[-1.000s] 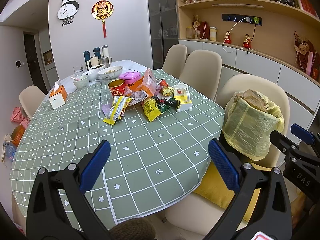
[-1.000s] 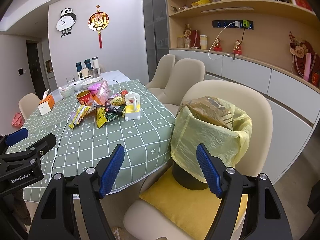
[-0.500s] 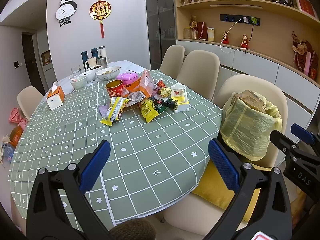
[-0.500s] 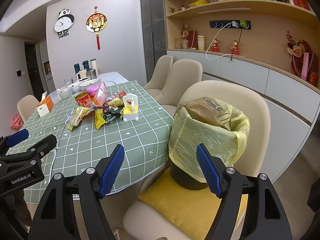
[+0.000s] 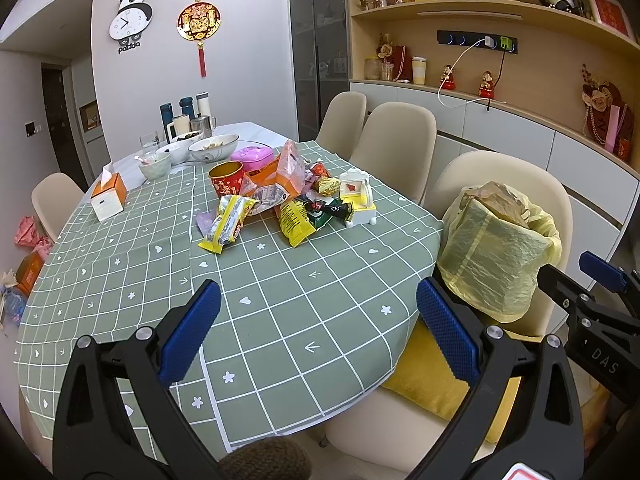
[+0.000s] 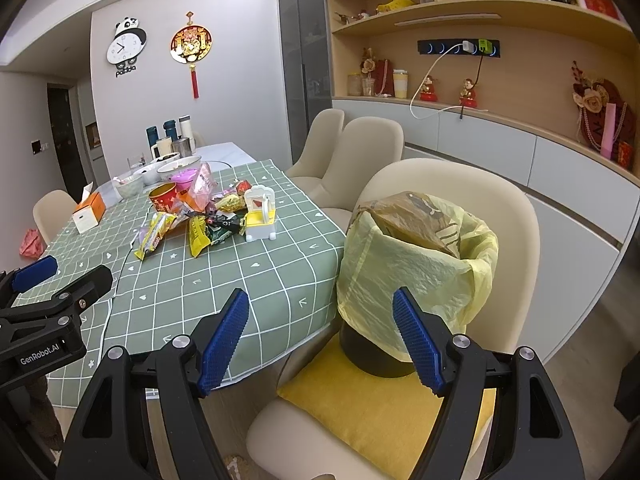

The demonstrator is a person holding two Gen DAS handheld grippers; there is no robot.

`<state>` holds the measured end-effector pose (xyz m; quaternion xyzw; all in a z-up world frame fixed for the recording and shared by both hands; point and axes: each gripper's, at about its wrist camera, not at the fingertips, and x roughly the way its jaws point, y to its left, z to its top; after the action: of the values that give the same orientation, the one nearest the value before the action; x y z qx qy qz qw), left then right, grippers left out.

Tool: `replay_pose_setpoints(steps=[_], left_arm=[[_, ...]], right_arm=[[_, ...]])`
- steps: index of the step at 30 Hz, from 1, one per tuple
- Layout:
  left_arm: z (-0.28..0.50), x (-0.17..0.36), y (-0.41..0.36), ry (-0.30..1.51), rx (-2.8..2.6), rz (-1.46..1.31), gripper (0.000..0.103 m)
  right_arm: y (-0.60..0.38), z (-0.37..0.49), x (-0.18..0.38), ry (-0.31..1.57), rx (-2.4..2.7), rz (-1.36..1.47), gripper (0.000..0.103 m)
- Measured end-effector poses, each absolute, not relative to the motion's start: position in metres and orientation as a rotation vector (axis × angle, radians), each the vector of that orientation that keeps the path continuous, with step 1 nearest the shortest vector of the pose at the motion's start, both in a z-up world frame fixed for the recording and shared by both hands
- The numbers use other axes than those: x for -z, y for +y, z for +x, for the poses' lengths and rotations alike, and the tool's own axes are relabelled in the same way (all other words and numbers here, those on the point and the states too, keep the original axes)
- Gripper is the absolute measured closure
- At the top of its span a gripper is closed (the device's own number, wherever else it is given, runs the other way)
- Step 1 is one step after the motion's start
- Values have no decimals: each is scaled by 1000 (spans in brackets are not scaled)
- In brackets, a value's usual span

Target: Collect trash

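Observation:
A heap of snack wrappers (image 5: 280,204) (image 6: 200,224) lies mid-table on the green checked tablecloth (image 5: 260,304) (image 6: 200,280), with a red paper cup (image 5: 225,178) and a small white and yellow toy (image 5: 357,200) (image 6: 260,218) beside it. A bin lined with a yellow bag (image 5: 496,256) (image 6: 416,264) stands on the near chair's yellow cushion (image 6: 372,408), brown paper in its mouth. My left gripper (image 5: 316,332) is open above the table's near edge. My right gripper (image 6: 320,336) is open just before the bin. Nothing sits between either pair of fingers.
An orange tissue box (image 5: 107,196), bowls (image 5: 213,147), a pink box (image 5: 256,159) and flasks (image 5: 186,110) fill the table's far end. Beige chairs (image 5: 394,144) line the right side, before a white cabinet (image 6: 520,168) and shelves. Red and orange packets (image 5: 28,236) lie on the floor at left.
Both grippers have drifted slightly; the table and bin sit a little lower and further left in the views. Both stay open and empty. Nothing on the table has moved.

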<state>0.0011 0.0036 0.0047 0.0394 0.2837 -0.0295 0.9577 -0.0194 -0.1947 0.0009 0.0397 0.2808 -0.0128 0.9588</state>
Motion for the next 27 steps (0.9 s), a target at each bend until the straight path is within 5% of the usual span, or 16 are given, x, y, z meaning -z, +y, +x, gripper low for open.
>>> replay_pose_setpoints(steps=[27], left_arm=[[17,0,20,586,78,62,9]], right_arm=[[-189,-9,0,586,58,86,32]])
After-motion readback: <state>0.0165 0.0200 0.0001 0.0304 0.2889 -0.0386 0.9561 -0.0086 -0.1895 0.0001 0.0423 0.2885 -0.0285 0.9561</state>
